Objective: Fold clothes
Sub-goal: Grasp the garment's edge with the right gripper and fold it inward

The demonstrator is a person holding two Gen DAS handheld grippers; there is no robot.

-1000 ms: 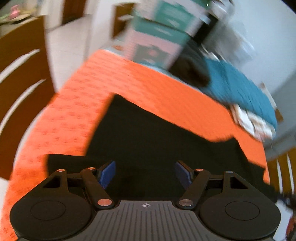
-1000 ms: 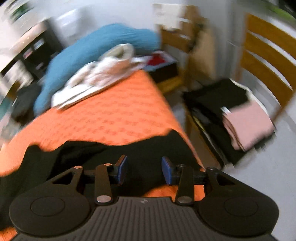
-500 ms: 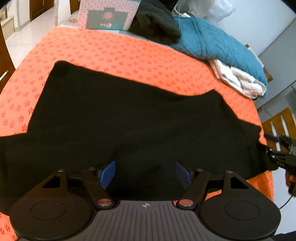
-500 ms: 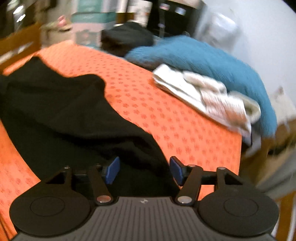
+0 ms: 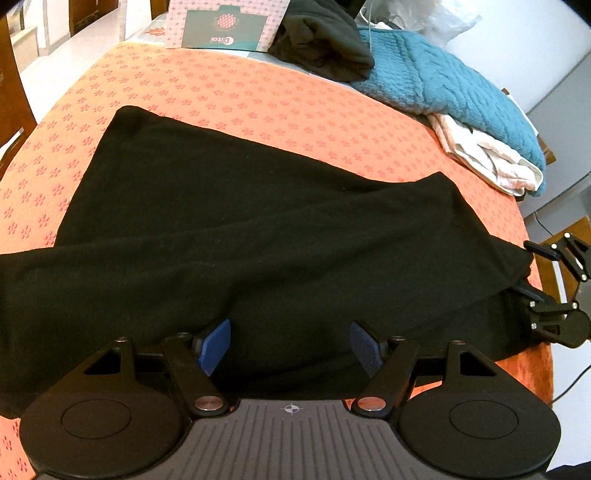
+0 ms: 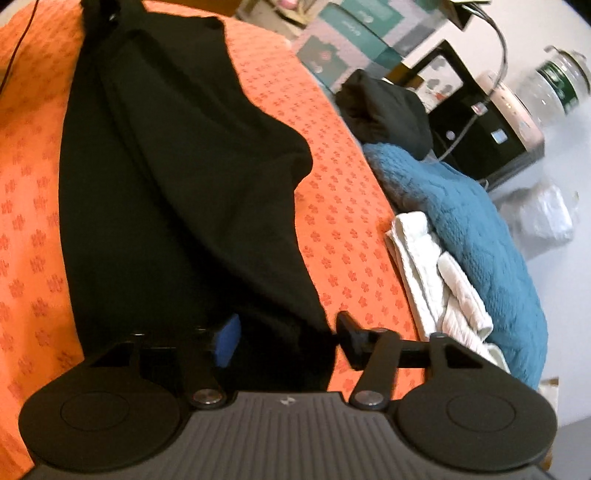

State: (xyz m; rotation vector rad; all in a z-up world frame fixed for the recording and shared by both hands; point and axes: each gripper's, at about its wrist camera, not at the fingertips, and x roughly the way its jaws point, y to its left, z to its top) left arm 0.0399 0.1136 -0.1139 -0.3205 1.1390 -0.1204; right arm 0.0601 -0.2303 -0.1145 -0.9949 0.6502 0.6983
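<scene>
An orange cloth with a small red flower print [image 5: 303, 110] covers the surface, and a black garment [image 5: 258, 236] lies spread across most of its near half, running from the left edge to the right edge in the left wrist view. Its far left corner sits flat on the cloth; its right end bunches up at the surface's right edge. At the far side lie a folded dark garment [image 5: 321, 40], a teal knitted blanket [image 5: 443, 88] and crumpled white cloth [image 5: 487, 158] tucked against the blanket's near side. A pink and teal printed box [image 5: 225, 26] stands behind the dark garment; what it holds cannot be seen. In the right wrist view, more such boxes [image 6: 343, 40] are stacked past the far edge, beside a black appliance [image 6: 480, 122] and a glass jar [image 6: 557, 81] against a pale wall. A white tiled floor and dark wooden furniture show at the upper left of the left wrist view.

The left tool [image 5: 290, 347] hovers over the garment's near edge with its blue pads [image 5: 214, 347] spread wide and nothing between them. The right tool [image 6: 286, 339] sits at the garment's bunched right end; its fingers stand apart with black fabric filling the gap between them, not clamped. In the left wrist view this tool [image 5: 532, 269] appears at the right edge of the surface, against the fabric.

A wide band of bare orange cloth lies between the garment's far edge and the blanket pile, and another strip shows on the left.
</scene>
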